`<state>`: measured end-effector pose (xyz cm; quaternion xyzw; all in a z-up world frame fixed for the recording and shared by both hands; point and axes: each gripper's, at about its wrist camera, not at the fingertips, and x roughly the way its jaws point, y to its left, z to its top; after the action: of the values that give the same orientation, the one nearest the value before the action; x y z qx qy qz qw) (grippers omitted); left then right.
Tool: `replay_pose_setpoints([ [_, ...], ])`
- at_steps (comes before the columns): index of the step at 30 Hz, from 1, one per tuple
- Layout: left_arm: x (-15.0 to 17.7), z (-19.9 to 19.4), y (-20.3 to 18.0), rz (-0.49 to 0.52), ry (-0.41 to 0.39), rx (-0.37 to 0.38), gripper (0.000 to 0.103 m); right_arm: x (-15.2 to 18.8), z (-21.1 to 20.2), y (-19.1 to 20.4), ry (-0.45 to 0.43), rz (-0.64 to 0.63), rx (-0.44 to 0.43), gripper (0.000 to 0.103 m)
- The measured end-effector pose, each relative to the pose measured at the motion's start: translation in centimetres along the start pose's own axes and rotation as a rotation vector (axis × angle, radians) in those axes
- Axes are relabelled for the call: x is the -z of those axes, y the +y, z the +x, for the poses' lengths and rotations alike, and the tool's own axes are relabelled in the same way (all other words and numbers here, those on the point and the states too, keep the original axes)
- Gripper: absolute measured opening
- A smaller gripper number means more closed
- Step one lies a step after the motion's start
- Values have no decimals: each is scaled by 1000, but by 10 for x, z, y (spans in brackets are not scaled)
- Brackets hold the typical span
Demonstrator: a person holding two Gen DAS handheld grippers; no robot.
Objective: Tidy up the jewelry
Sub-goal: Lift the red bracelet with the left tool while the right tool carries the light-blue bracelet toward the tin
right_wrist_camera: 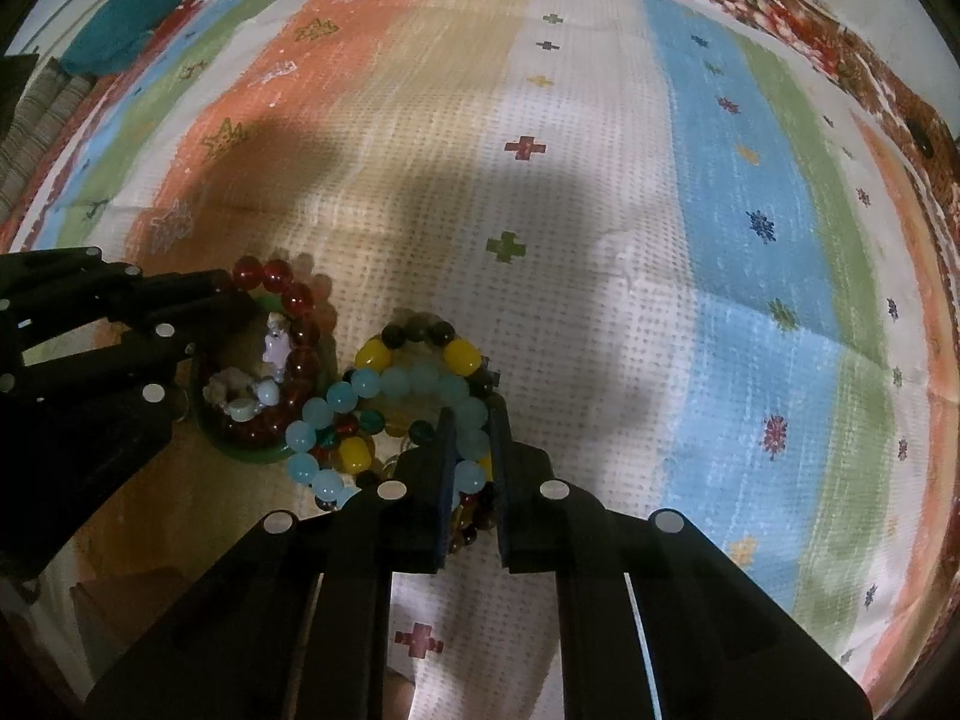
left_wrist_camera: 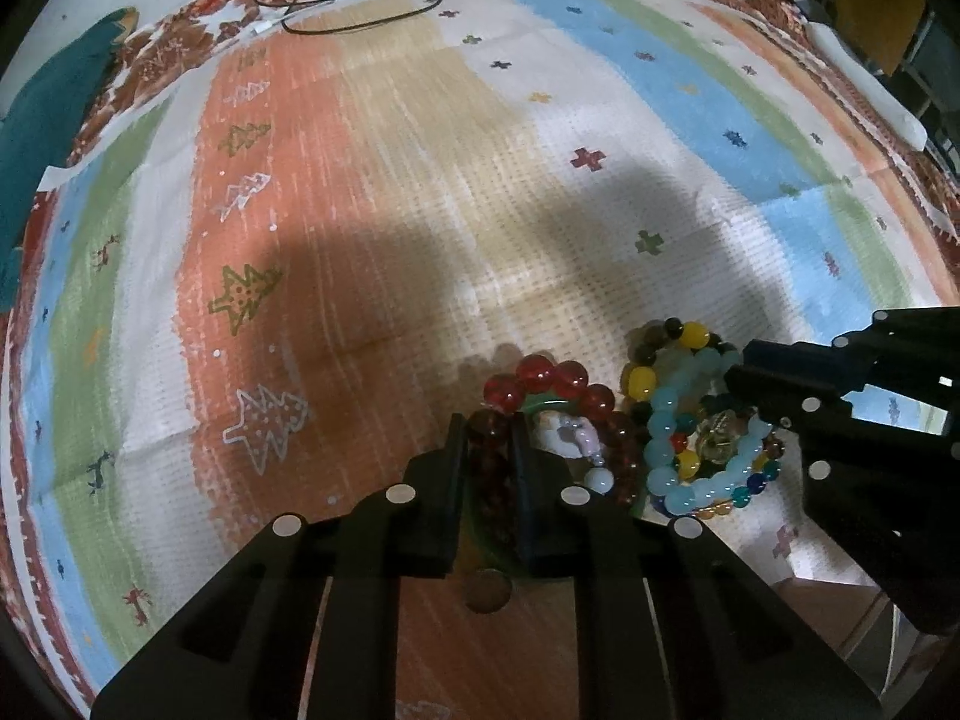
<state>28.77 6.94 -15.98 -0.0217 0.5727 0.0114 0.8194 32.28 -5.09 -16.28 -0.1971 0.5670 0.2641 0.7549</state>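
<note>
Black fingers of the left gripper point(left_wrist_camera: 489, 438) are pinched on the red bead bracelet point(left_wrist_camera: 558, 387), which lies on a green bangle point(right_wrist_camera: 252, 450). The light blue bead bracelet point(right_wrist_camera: 414, 384) is clamped by the right gripper point(right_wrist_camera: 471, 420). Both piles are seated touching on the striped cloth point(left_wrist_camera: 420, 180).

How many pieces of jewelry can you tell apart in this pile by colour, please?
Red bead bracelet: 1
Light-blue bead bracelet: 1
Yellow-and-dark bead bracelet: 1
Green bangle: 1
White charm strand: 1
Small mixed-colour bead bracelet: 1
Total: 6 that can be told apart; the tangle may hide more.
</note>
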Motion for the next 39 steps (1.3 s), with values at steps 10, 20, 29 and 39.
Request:
replay_pose_setpoints([
  [10,3,-15,-3,-8,-24,-10,13,6,-25,-6,-54,16,-10,12],
  [20,7,-45,-9,-52,-73,9,13,13,-56,-1,-129,1,-38,12],
  [29,17,-71,-8,-89,-103,15,13,19,-81,1,-189,13,-64,12],
  [39,30,-103,-10,-132,-149,8,13,33,-101,4,-229,24,-76,12],
])
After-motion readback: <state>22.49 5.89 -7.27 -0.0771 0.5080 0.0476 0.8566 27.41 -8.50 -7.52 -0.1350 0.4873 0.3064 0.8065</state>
